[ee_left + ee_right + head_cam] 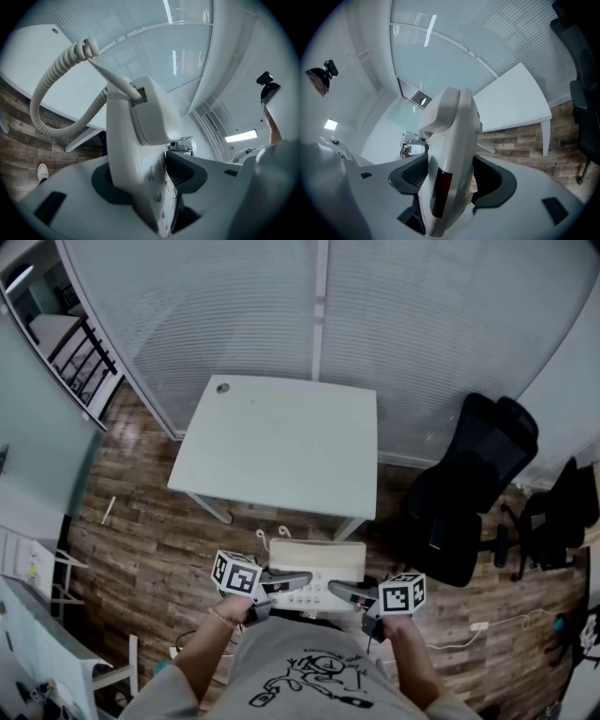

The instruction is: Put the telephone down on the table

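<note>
while we hold the telephone [317, 563] in the air close to our chest, the step in hand is the carry. it hangs short of the white table [281, 442], above the wood-plank floor [141, 549]. the left gripper [292, 579] pinches one end of its body and the right gripper [343, 590] pinches the other, with ribbed dark pads pressing on smooth, glossy off-white plastic. the next move, we judge, calls for both hands going forward together, keeping it level, then lowering it flat onto the matte tabletop before letting go. its coiled cord [51, 89] loops loose and springy, and might snag on the table edge.
</note>
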`<action>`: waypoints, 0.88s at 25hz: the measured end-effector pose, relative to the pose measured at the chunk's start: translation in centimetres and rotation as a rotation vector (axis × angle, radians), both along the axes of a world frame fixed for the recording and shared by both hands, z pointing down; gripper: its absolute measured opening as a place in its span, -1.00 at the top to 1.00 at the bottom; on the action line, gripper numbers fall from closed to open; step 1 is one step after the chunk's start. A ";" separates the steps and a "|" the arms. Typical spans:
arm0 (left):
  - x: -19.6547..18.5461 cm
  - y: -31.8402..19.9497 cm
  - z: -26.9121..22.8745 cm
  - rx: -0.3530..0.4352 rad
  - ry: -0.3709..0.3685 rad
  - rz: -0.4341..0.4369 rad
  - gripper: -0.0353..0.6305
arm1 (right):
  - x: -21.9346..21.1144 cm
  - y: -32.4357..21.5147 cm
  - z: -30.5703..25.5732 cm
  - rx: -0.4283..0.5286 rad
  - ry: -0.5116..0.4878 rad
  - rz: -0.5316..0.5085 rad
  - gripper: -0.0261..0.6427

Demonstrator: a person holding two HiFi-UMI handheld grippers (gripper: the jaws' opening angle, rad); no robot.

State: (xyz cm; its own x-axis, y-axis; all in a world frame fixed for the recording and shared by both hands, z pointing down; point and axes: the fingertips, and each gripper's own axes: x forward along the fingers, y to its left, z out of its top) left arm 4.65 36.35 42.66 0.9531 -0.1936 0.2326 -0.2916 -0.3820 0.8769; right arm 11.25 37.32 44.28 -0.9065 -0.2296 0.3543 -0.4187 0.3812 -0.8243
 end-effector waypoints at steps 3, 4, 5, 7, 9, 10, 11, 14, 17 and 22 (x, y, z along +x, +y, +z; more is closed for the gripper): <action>-0.3 -0.9 0.1 -0.005 0.014 -0.009 0.24 | -0.3 -0.9 0.2 -0.004 -0.001 0.001 -0.02; -0.4 -1.3 0.2 -0.005 0.014 -0.010 0.24 | -0.3 -1.3 0.2 -0.003 0.000 0.001 -0.02; -0.4 -1.8 0.2 -0.004 0.013 -0.010 0.24 | -0.3 -1.7 0.1 -0.002 -0.001 0.002 -0.02; -0.5 -2.5 0.2 -0.002 0.010 -0.010 0.24 | -0.4 -2.5 -0.1 -0.003 -0.002 0.002 -0.02; -0.6 -3.4 0.1 -0.003 0.008 -0.009 0.24 | -0.5 -3.3 0.0 -0.005 0.001 -0.001 -0.02; -0.6 -3.9 0.0 -0.005 0.008 -0.007 0.24 | -0.5 -3.8 0.1 -0.006 0.005 -0.002 -0.02; -0.7 -4.4 -0.1 -0.008 0.011 -0.003 0.24 | -0.6 -4.4 0.2 -0.007 0.010 -0.001 -0.02; -1.0 -6.1 0.1 -0.016 0.020 0.003 0.24 | -0.9 -6.0 0.4 -0.016 0.014 0.008 -0.02; -1.7 -7.7 0.2 -0.017 0.019 0.006 0.24 | -1.8 -7.6 0.1 -0.019 0.004 0.014 -0.02; -3.1 -10.5 0.2 -0.025 0.022 0.022 0.24 | -3.1 -10.4 0.1 -0.016 0.013 0.022 -0.02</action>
State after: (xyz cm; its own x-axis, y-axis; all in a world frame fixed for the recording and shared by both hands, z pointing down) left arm 1.50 25.88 42.88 0.9620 -0.1672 0.2158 -0.2638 -0.3661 0.8924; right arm 8.10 26.91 44.40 -0.8965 -0.2439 0.3698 -0.4376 0.3582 -0.8247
